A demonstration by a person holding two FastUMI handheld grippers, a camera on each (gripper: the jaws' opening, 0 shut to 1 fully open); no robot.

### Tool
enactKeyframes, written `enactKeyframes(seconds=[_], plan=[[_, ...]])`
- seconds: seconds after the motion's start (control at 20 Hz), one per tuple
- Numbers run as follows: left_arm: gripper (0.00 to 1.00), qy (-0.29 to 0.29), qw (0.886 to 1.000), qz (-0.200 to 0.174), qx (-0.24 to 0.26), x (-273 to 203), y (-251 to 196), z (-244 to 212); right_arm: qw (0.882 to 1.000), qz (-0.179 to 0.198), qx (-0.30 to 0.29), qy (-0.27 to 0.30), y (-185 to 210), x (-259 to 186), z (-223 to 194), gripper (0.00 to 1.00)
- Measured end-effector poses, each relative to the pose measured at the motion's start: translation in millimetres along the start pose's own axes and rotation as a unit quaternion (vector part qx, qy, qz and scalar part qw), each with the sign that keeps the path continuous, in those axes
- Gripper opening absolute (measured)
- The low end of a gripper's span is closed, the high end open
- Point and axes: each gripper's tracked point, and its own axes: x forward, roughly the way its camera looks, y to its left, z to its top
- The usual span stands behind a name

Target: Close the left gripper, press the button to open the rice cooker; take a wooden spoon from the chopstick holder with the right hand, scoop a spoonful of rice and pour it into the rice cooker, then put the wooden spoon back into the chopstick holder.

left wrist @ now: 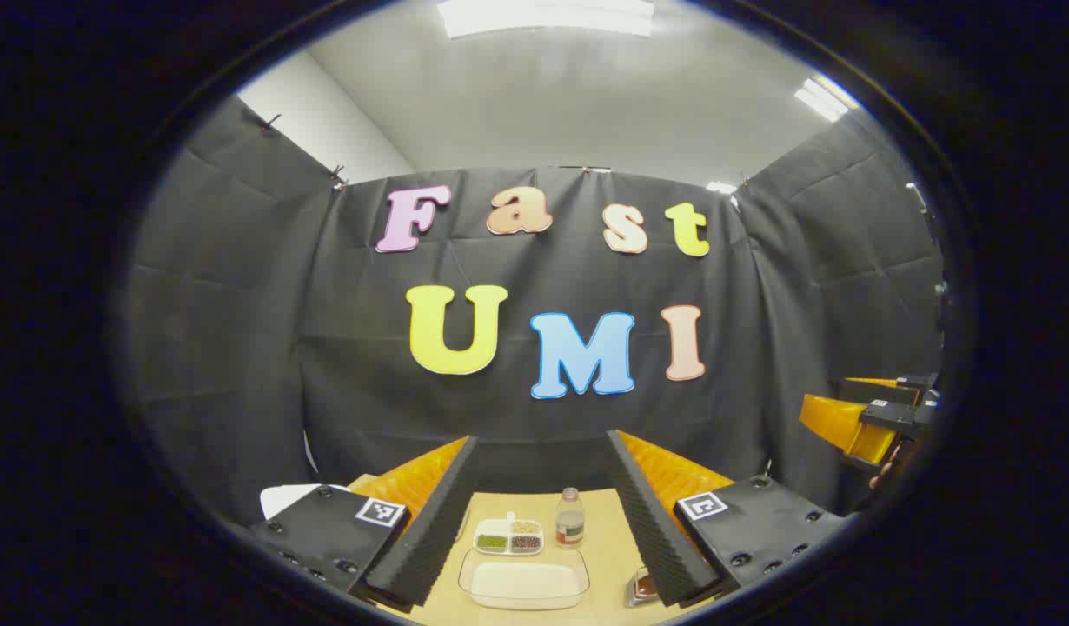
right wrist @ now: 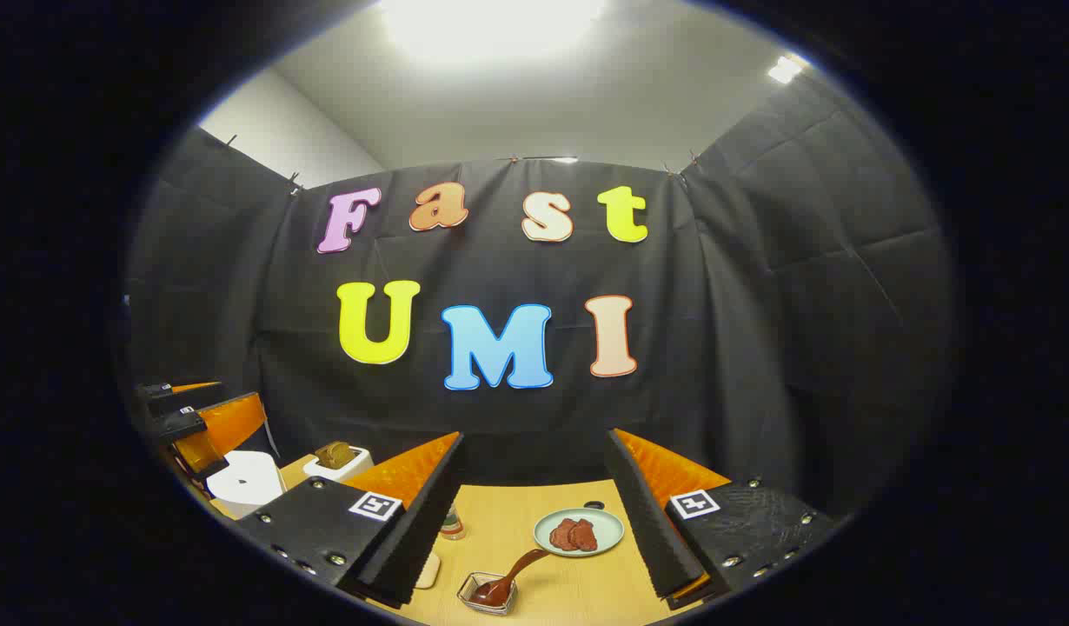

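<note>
I am holding the left gripper (left wrist: 541, 513) with its jaws spread wide, the rice tray (left wrist: 524, 581) lying between and just ahead of its fingers. I judge I should be closing them fully before seeking the rice cooker (right wrist: 248, 481). The right gripper (right wrist: 534, 513) is likewise gaping, the spoon (right wrist: 508, 578) just ahead.
</note>
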Motion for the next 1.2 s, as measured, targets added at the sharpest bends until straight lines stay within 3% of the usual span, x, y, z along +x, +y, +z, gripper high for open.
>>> enactKeyframes(seconds=[0.1,0.15,0.2,0.25,0.3,0.45,0.5,0.7,0.85,0.9,1.05,1.15,1.2], plan=[[0.98,-0.006,1.0,0.019,0.006,-2.3,5.7,3.1,1.0,0.014,0.003,0.003,2.6,4.7,-0.7,0.96],[0.93,-0.007,1.0,0.029,0.008,-2.2,7.9,2.3,1.0,0.018,0.004,0.005,2.9,6.2,-0.8,0.96],[0.98,-0.001,0.999,0.031,0.007,-0.8,5.6,0.8,1.0,0.019,0.006,0.008,1.6,8.3,-2.9,0.96],[0.92,0.006,0.999,0.031,0.005,1.7,2.0,-4.4,1.0,0.018,0.007,0.013,0.0,9.7,-3.3,0.96],[1.0,0.012,0.999,0.03,0.001,3.3,0.7,-6.2,1.0,0.015,0.01,0.017,-2.1,10.5,-4.0,0.97],[0.98,0.003,1.0,0.029,-0.005,6.4,8.3,-3.2,0.999,0.006,0.021,0.027,-2.1,13.6,-6.0,0.96],[0.92,0.004,1.0,0.025,-0.002,9.4,11.1,-3.4,0.999,-0.007,0.022,0.024,-6.1,15.9,-3.7,0.96],[0.98,0.002,1.0,0.01,-0.002,18.2,28.7,-0.3,0.999,-0.031,0.017,0.008,2.6,22.3,-0.6,0.96],[0.98,0.001,1.0,0.016,0.005,20.8,53.0,-7.4,0.999,-0.033,0.019,0.005,16.1,23.8,-0.3,0.96],[0.92,0.007,1.0,0.015,0.004,21.9,58.6,-11.5,0.999,-0.031,0.019,0.006,22.2,25.3,-3.1,0.96],[0.98,0.024,1.0,0.017,-0.001,26.5,82.1,-26.7,1.0,-0.017,0.01,0.011,39.8,27.3,-9.5,0.97],[0.95,0.037,0.999,0.019,-0.004,30.9,97.9,-37.5,1.0,-0.014,0.004,0.016,45.5,30.5,-14.8,0.96],[0.88,0.047,0.999,0.028,-0.004,29.6,109.1,-41.7,1.0,-0.01,0.003,0.02,50.1,32.3,-18.2,0.96]])
